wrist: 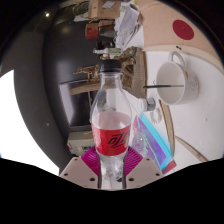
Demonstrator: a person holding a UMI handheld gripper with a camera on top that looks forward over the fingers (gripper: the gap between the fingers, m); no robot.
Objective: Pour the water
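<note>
A clear plastic bottle (110, 115) with a red label and a white neck ring stands upright between my fingers, its cap off or hidden against the clutter behind. My gripper (111, 158) is shut on the bottle, both magenta pads (91, 158) pressing its lower body just under the label. A white cup (170, 84) with a handle sits on the table beyond and to the right of the bottle.
A white round table (200, 110) stretches to the right, with an orange-and-white object (184, 30) at its far side. A colourful packet (155, 140) lies right beside the fingers. Dark furniture (75, 90) and wooden clutter stand behind the bottle.
</note>
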